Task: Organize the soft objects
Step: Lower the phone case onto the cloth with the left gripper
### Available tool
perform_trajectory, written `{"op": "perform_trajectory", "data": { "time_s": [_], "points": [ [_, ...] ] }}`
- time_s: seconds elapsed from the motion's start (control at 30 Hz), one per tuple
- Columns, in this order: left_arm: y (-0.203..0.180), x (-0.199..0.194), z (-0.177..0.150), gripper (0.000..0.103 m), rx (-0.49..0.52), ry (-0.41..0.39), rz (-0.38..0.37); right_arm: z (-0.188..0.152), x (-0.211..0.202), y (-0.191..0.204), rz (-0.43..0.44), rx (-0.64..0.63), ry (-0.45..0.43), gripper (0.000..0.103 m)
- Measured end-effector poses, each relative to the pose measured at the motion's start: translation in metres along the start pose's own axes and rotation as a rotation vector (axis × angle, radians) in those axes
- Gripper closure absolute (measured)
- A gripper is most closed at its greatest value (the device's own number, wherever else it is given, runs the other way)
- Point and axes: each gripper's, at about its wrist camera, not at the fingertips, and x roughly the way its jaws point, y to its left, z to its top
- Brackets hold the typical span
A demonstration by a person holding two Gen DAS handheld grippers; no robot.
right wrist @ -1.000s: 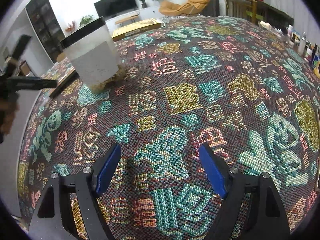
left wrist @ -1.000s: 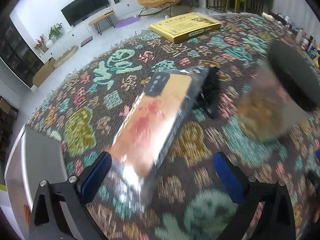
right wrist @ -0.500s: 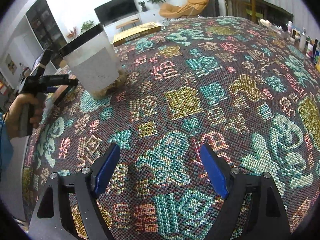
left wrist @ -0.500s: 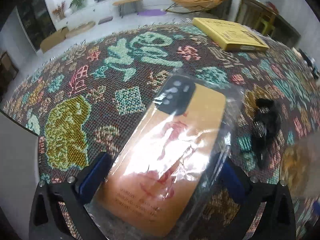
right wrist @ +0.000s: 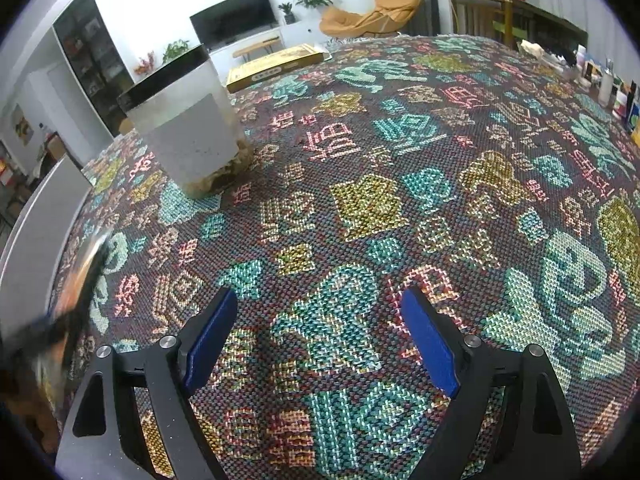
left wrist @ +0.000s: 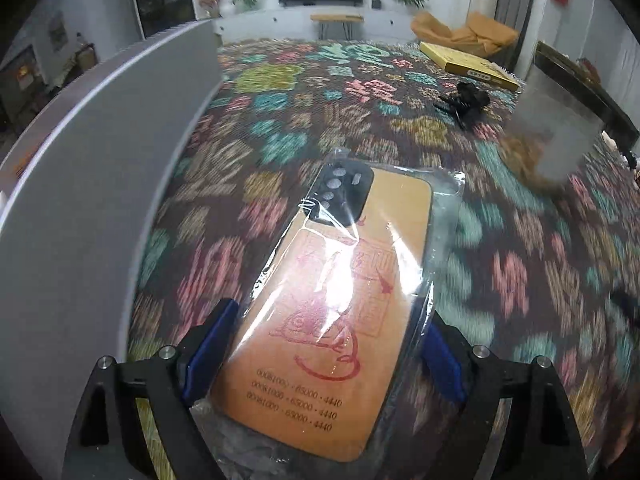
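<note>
My left gripper [left wrist: 326,344] is shut on an orange phone case in a clear plastic bag [left wrist: 340,288] and holds it above the patterned tablecloth [left wrist: 280,120]. The case has a black camera block and red drawings. A small black soft object [left wrist: 466,100] lies on the cloth far right of it. A frosted plastic bin with a black rim [right wrist: 184,120] stands on the cloth; it also shows blurred at the right of the left wrist view [left wrist: 560,128]. My right gripper [right wrist: 320,336] is open and empty over the cloth. The held case shows blurred at the left edge of the right wrist view [right wrist: 80,276].
A grey panel [left wrist: 92,184] stands along the table's left edge. A flat yellow box [left wrist: 468,64] lies at the far side of the table. Small bottles and packets [right wrist: 608,88] line the far right edge. Living room furniture lies beyond.
My left gripper has closed on the bagged phone case, lifted it and swung left toward the grey panel. My right gripper has stayed still and open.
</note>
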Motion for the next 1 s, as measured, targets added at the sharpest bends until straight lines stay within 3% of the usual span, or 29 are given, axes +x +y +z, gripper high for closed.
{"op": "perform_trajectory", "data": {
  "time_s": [0.13, 0.2, 0.3, 0.4, 0.5, 0.63, 0.7, 0.87, 0.93, 1.0],
  "points": [
    [0.001, -0.002, -0.004, 0.013, 0.047, -0.021, -0.011, 0.0, -0.002, -0.004, 0.027, 0.024, -0.006, 0.017],
    [0.004, 0.003, -0.004, 0.002, 0.052, -0.027, -0.008, 0.001, -0.003, -0.01, 0.063, 0.047, -0.004, 0.016],
    [0.01, 0.004, -0.005, 0.0, 0.046, -0.035, -0.033, 0.022, -0.006, -0.021, 0.12, 0.074, 0.076, 0.017],
    [0.009, 0.004, -0.007, 0.0, 0.043, -0.042, -0.025, 0.079, -0.028, -0.02, 0.128, 0.118, 0.093, 0.016],
    [0.01, 0.004, -0.006, 0.0, 0.041, -0.043, -0.026, 0.154, -0.049, 0.026, 0.186, 0.048, 0.088, 0.016],
    [0.01, 0.003, -0.007, 0.0, 0.042, -0.044, -0.027, 0.23, -0.006, 0.124, 0.294, -0.074, 0.322, 0.017],
    [0.009, 0.004, -0.007, 0.0, 0.043, -0.045, -0.028, 0.244, 0.034, 0.158, 0.26, -0.081, 0.435, 0.017],
    [0.011, 0.003, -0.008, 0.0, 0.043, -0.047, -0.031, 0.247, 0.098, 0.207, 0.098, -0.191, 0.511, 0.017],
    [0.01, 0.003, -0.008, 0.0, 0.043, -0.048, -0.03, 0.243, 0.12, 0.219, 0.048, -0.187, 0.573, 0.018],
    [0.01, 0.003, -0.008, 0.0, 0.042, -0.048, -0.03, 0.241, 0.128, 0.229, 0.026, -0.209, 0.578, 0.018]
  ]
}}
